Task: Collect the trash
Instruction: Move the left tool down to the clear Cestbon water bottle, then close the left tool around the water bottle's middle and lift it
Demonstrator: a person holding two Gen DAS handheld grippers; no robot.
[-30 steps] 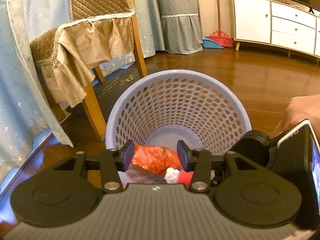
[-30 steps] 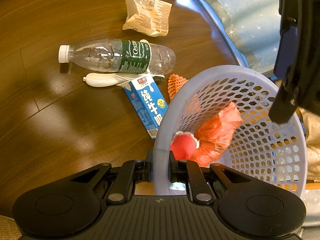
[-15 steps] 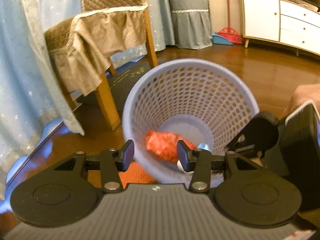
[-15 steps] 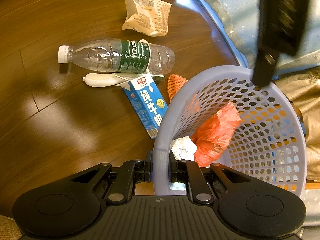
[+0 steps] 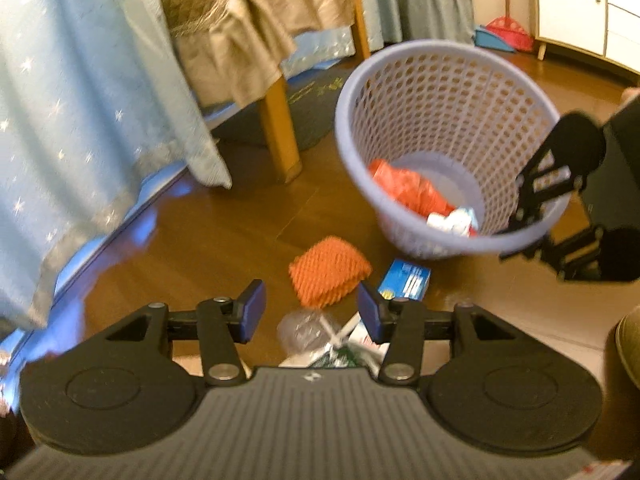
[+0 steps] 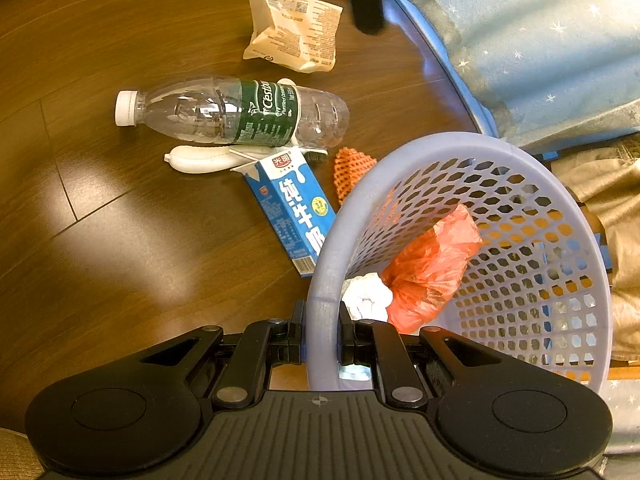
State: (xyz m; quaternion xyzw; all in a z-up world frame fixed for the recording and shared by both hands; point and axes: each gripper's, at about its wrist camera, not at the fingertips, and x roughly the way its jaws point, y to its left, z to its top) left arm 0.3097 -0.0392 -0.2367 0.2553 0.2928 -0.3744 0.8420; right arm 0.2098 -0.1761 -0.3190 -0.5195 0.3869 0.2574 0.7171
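Observation:
My right gripper [image 6: 322, 332] is shut on the near rim of the lavender mesh basket [image 6: 520, 152], which is tilted. An orange plastic bag [image 6: 432, 264] and a white paper wad [image 6: 366, 296] lie inside it. My left gripper [image 5: 311, 312] hovers over the floor left of the basket [image 5: 440, 80], its jaws opening with nothing gripped. Below it lie an orange foam net [image 5: 328, 272], a clear plastic bottle [image 5: 304, 328] and a blue milk carton [image 5: 404, 280]. The right wrist view also shows a crumpled beige carton [image 6: 292, 36] and a white toothbrush [image 6: 200, 158].
A wooden chair [image 5: 280, 132] draped in brown cloth stands behind the basket. A pale blue starred cloth [image 5: 80, 100] hangs at the left. A dark mat [image 5: 312, 92], a red dustpan [image 5: 508, 32] and a white cabinet [image 5: 580, 0] lie further back.
My left gripper has swung away from over the basket, leftward and lower, and now faces the trash on the floor. Its jaws stand slightly wider. The right gripper and the basket have not moved.

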